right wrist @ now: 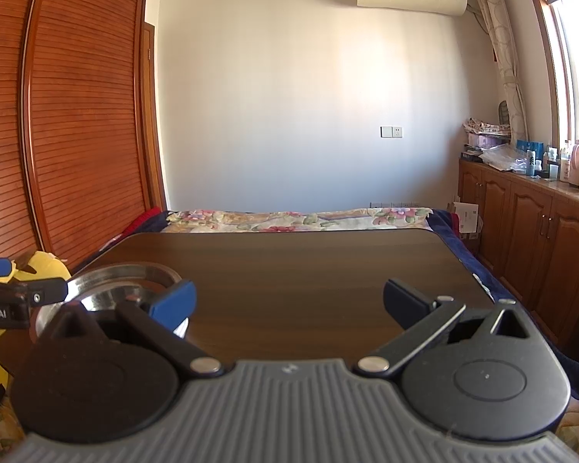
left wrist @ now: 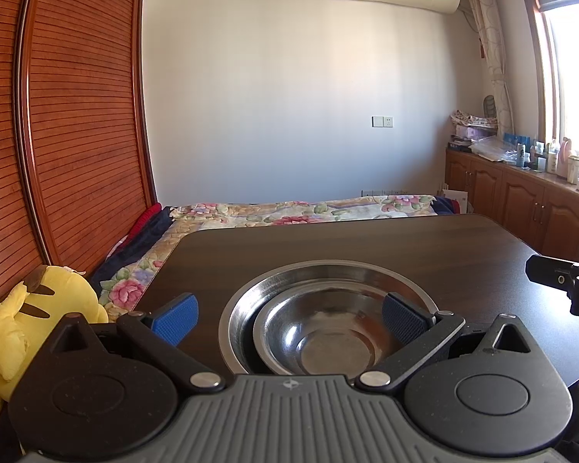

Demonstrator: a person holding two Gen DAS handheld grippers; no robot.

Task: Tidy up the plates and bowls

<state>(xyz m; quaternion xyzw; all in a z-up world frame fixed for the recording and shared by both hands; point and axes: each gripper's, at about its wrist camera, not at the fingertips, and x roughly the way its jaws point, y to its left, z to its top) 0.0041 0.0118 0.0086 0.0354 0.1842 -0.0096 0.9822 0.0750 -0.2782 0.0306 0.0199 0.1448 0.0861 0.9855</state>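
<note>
A small steel bowl (left wrist: 328, 332) sits nested inside a wider steel plate (left wrist: 251, 293) on the dark wooden table (left wrist: 366, 243). My left gripper (left wrist: 289, 316) is open, its blue pads (left wrist: 177, 318) spread on either side of the bowl and just above it, holding nothing. In the right wrist view the same stack (right wrist: 127, 281) shows at the left on the table (right wrist: 308, 270). My right gripper (right wrist: 289, 301) is open and empty over bare table, to the right of the stack. The left gripper's finger (right wrist: 15, 293) reaches in at the left edge.
A yellow plush toy (left wrist: 31, 328) sits left of the table. A bed with a floral cover (left wrist: 289, 208) lies beyond the far edge. Wooden cabinets (left wrist: 521, 200) with bottles run along the right wall. A slatted wardrobe (left wrist: 77, 115) stands at left.
</note>
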